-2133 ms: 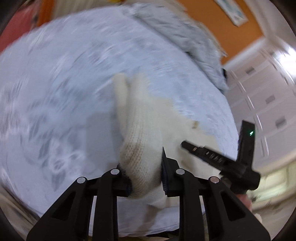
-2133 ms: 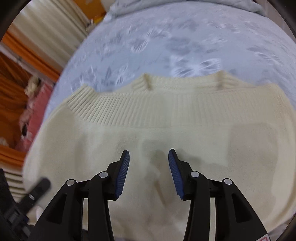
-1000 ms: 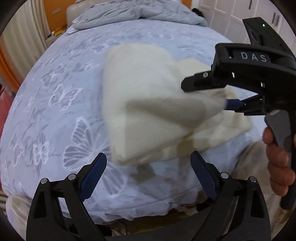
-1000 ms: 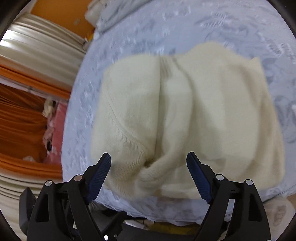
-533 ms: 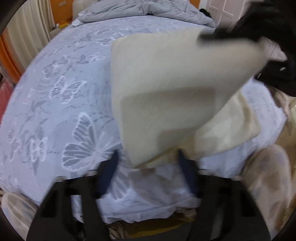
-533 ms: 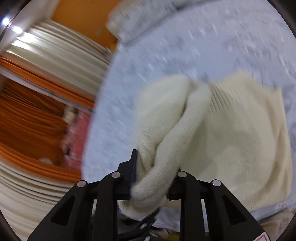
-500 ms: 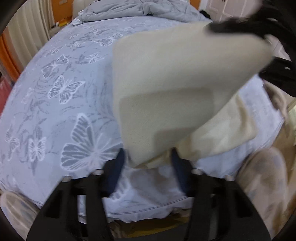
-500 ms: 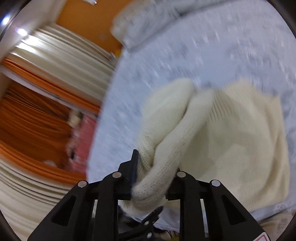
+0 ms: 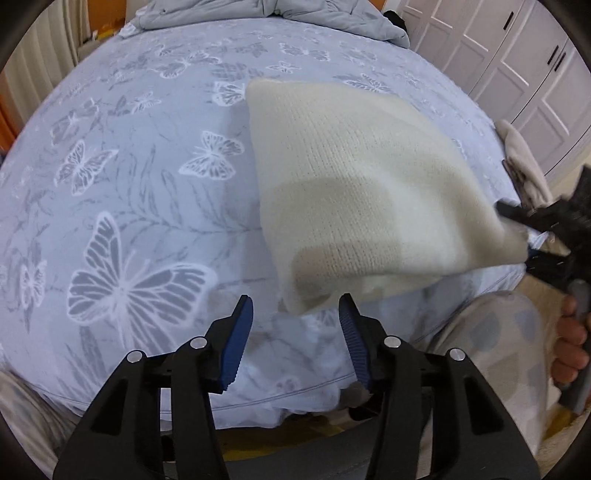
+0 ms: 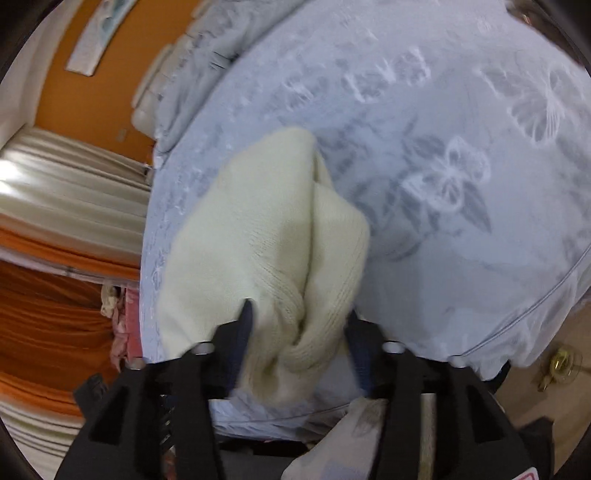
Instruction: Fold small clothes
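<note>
A folded cream knit sweater (image 9: pixel 354 184) lies on the butterfly-print bed sheet (image 9: pixel 129 184). Its right corner is lifted, held by my right gripper (image 9: pixel 528 240), seen blurred at the right edge of the left wrist view. My left gripper (image 9: pixel 295 325) is open and empty, hovering just in front of the sweater's near corner. In the right wrist view my right gripper (image 10: pixel 299 325) has its jaws around a bunched fold of the sweater (image 10: pixel 273 236), which fills the gap between them.
A rumpled grey duvet (image 9: pixel 266 14) lies at the head of the bed. White wardrobe doors (image 9: pixel 517 55) stand to the right. Orange curtains (image 10: pixel 44 314) and an orange wall (image 10: pixel 92 92) are beside the bed. The bed's near edge is just below both grippers.
My left gripper let go of the sweater and now stands open. My right gripper closed on a fold and has carried it across to the right, so the sweater lies folded.
</note>
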Available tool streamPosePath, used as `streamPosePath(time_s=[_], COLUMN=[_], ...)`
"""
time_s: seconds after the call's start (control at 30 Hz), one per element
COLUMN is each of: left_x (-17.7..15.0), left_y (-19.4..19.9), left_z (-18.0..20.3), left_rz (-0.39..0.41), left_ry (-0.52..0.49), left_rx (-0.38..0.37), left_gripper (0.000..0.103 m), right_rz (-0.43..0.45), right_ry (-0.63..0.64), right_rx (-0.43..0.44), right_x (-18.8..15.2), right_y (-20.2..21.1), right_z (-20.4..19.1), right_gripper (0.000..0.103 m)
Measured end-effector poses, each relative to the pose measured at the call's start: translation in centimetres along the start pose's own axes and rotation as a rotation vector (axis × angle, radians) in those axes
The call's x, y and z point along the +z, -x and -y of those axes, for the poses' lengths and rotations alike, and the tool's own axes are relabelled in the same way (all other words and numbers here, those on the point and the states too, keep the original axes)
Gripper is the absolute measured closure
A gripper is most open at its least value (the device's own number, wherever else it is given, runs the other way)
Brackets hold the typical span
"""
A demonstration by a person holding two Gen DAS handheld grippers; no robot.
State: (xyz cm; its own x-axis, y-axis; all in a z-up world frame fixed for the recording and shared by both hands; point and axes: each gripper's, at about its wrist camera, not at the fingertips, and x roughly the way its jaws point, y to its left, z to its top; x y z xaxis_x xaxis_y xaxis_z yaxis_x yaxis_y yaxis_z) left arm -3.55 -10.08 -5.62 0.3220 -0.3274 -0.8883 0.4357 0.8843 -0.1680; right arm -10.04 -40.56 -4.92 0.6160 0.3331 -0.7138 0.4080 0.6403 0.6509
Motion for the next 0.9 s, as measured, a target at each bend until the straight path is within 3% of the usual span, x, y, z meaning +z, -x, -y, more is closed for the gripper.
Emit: streamPosePath(time_s=[0.17,0.2,0.23,0.27,0.33,0.37,0.4,0.43,0.47,0.5,0.57,0.63,0.67,0.7,0.73,0.77,0.83,0.9], left_x=[0.6,0.8,0.8,1.0,1.1,1.2,1.4,1.6,2.0,2.3,2.7,2.5,2.3,2.0,1.8,1.6,0.9,0.5], left_y=[0.8,1.0,1.0,1.1,1.2,1.2,1.0,0.6,-0.1,-0.3,1.0,2.6,3.2,3.3,2.7,1.8,-0.2,-1.3], left_z=[-1.1,-0.7,-0.3,0.4,1.6,2.1,2.8,3.0,2.9,2.3,-0.4,-1.9,-2.2,-2.3,-2.4,-2.6,-3.0,-3.3], left_rz=[0.020,0.018,0.021,0.029,0.044,0.052,0.062,0.062,0.044,0.034,0.065,0.106,0.121,0.120,0.095,0.065,0.005,-0.029], left_ry=[0.061,0.046,0.031,0.009,-0.039,-0.062,-0.099,-0.121,-0.127,-0.098,0.039,0.073,0.063,0.043,0.030,0.037,0.060,0.063], left_rx=[-0.011,-0.019,-0.017,-0.001,-0.004,-0.001,0.022,0.046,0.069,0.095,0.072,0.069,0.076,0.097,0.117,0.134,0.156,0.163], left_gripper=[0.055,0.050,0.036,0.030,0.029,0.030,0.030,0.046,0.074,0.081,0.082,0.084,0.085,0.084,0.084,0.085,0.085,0.084], right_rz=[-0.053,-0.066,-0.077,-0.081,-0.072,-0.064,-0.062,-0.074,-0.065,-0.050,-0.008,0.009,0.011,0.008,-0.009,-0.060,-0.221,-0.213], right_ry=[-0.007,-0.008,-0.001,0.007,0.030,0.059,0.111,0.171,0.195,0.222,0.256,0.245,0.233,0.227,0.227,0.209,0.089,-0.009], right_rx=[0.017,0.011,-0.004,-0.017,-0.035,-0.048,-0.079,-0.060,-0.020,0.034,0.224,0.369,0.381,0.335,0.173,0.021,-0.198,-0.082], right_x=[0.0,0.1,0.2,0.2,0.8,1.0,1.2,1.6,1.9,2.2,2.8,2.9,2.9,2.7,2.3,1.9,0.4,-0.2], right_y=[-1.7,-2.0,-2.5,-2.9,-3.5,-3.7,-3.7,-3.6,-3.1,-2.3,0.4,2.2,2.1,1.6,-0.1,-2.3,-6.8,-5.8], right_z=[-0.3,-0.2,-0.5,-0.8,-1.9,-2.7,-3.9,-5.9,-7.5,-9.2,-12.5,-13.6,-13.2,-12.3,-10.3,-8.1,-1.8,0.3], right_gripper=[0.032,0.031,0.031,0.031,0.031,0.038,0.067,0.076,0.077,0.077,0.081,0.088,0.089,0.090,0.090,0.090,0.093,0.095])
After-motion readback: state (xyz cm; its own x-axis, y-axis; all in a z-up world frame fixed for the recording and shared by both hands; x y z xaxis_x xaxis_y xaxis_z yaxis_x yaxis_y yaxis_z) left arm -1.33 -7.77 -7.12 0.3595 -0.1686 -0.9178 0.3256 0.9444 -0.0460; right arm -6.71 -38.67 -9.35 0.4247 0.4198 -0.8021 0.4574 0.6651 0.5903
